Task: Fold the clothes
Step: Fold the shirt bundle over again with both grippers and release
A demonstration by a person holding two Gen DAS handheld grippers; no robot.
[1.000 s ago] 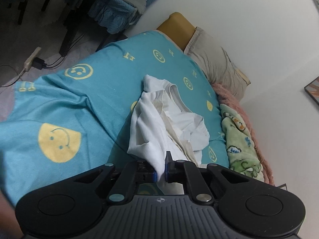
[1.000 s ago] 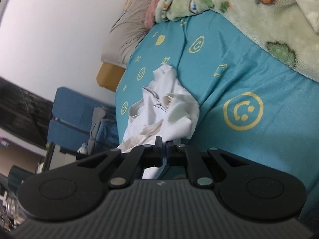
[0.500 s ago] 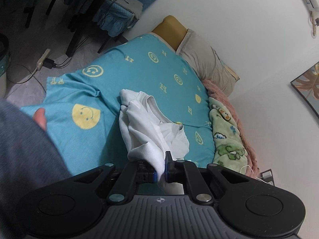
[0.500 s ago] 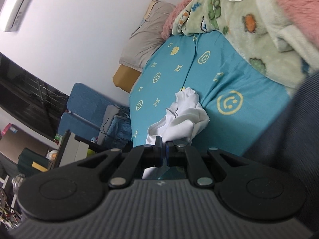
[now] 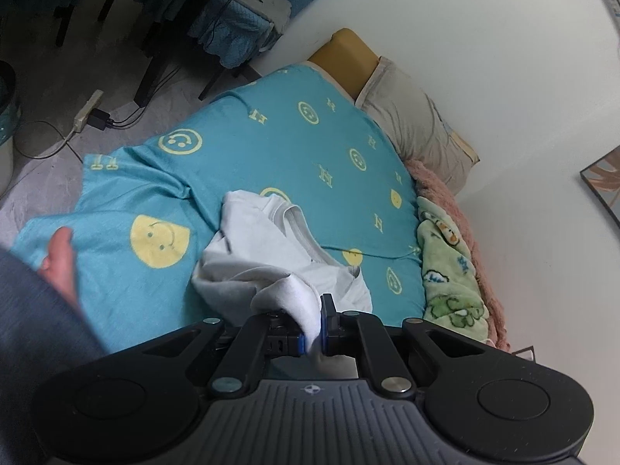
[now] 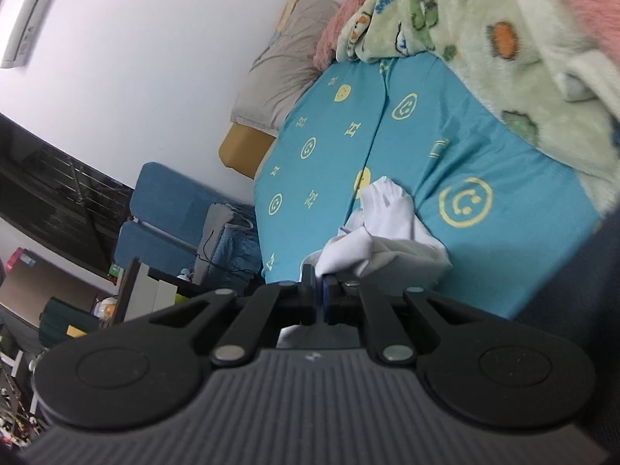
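Note:
A white T-shirt (image 5: 271,248) lies crumpled on the blue smiley-face bed sheet (image 5: 310,147), its collar facing up. My left gripper (image 5: 312,327) is shut on a bunched edge of the shirt near the bed's front. In the right wrist view the same shirt (image 6: 387,228) trails away from my right gripper (image 6: 317,294), which is shut on another edge of it. Both held parts are raised off the sheet (image 6: 348,124).
A green cartoon blanket (image 5: 445,267) and a pink fleece (image 5: 438,186) lie along the wall side. A grey pillow (image 5: 414,124) is at the head. A power strip (image 5: 87,110) with cables and chair legs are on the floor. A person's hand (image 5: 58,255) rests at the sheet's corner.
Both grippers pulled back and up from the bed, still holding the shirt. The shirt has dragged toward the bed's near edge and bunched more. A person's hand and sleeve came into view.

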